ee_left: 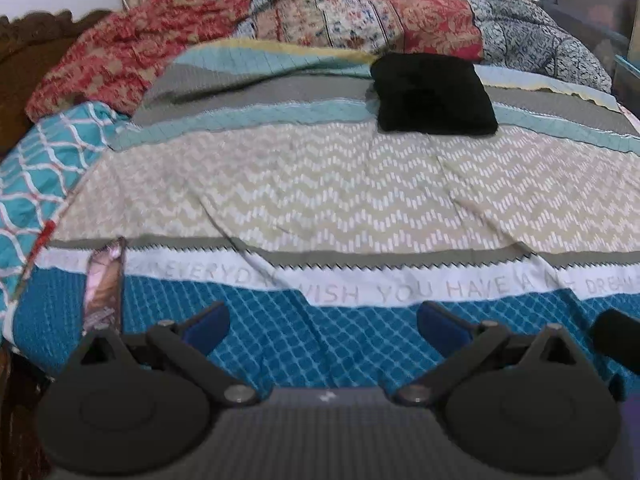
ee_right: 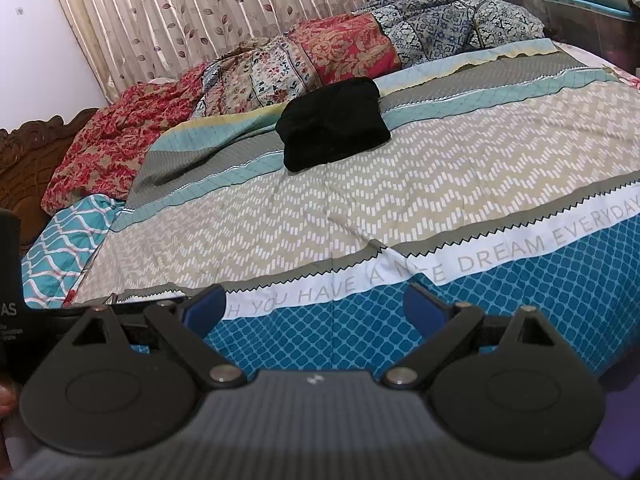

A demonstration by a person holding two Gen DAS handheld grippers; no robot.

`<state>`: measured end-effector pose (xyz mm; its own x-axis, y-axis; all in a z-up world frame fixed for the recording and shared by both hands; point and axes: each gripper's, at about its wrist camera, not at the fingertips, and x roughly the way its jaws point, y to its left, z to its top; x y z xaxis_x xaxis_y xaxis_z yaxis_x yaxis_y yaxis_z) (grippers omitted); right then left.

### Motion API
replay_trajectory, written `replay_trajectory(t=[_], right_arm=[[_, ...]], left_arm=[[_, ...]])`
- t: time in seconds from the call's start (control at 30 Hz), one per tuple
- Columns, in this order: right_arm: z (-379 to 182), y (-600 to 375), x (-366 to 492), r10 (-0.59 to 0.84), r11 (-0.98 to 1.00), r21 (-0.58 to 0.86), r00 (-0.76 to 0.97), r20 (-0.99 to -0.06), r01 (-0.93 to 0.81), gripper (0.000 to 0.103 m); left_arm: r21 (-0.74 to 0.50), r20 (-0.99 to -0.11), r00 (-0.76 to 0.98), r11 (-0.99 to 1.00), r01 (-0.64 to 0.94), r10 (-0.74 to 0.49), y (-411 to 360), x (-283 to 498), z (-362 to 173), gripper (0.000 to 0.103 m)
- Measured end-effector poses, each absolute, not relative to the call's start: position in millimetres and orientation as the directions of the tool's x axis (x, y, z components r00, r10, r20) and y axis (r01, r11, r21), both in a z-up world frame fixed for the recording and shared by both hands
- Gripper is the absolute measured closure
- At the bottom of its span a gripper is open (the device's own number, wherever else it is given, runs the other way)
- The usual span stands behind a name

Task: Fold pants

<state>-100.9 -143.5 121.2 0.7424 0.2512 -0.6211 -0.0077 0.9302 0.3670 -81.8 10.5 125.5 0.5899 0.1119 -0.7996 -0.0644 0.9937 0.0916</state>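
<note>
The black pants point(ee_left: 434, 96) lie folded into a compact rectangle on the far part of the bed, on the grey and teal stripes. They also show in the right wrist view point(ee_right: 334, 124). My left gripper point(ee_left: 323, 326) is open and empty, held over the blue patterned near edge of the bedspread, far from the pants. My right gripper point(ee_right: 314, 306) is open and empty, also over the near edge of the bed.
A striped bedspread point(ee_left: 320, 192) covers the bed. A rumpled patchwork quilt point(ee_left: 360, 20) lies along the far side by the curtain point(ee_right: 200, 12). A carved wooden headboard point(ee_right: 24, 160) stands at left. A teal pillow point(ee_left: 36, 176) lies at left.
</note>
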Motion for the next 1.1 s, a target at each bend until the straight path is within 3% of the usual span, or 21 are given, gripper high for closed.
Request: replay_trajectory(t=[1.1], right_arm=[[112.8,-146.8,-92.4,0.238,0.933,0.360,0.715,-0.658,0.021,0.006]], left_arm=[[0.126,-0.841,0.528,0.992,-0.026,0.121,3.4,-75.4,103.5,0.000]])
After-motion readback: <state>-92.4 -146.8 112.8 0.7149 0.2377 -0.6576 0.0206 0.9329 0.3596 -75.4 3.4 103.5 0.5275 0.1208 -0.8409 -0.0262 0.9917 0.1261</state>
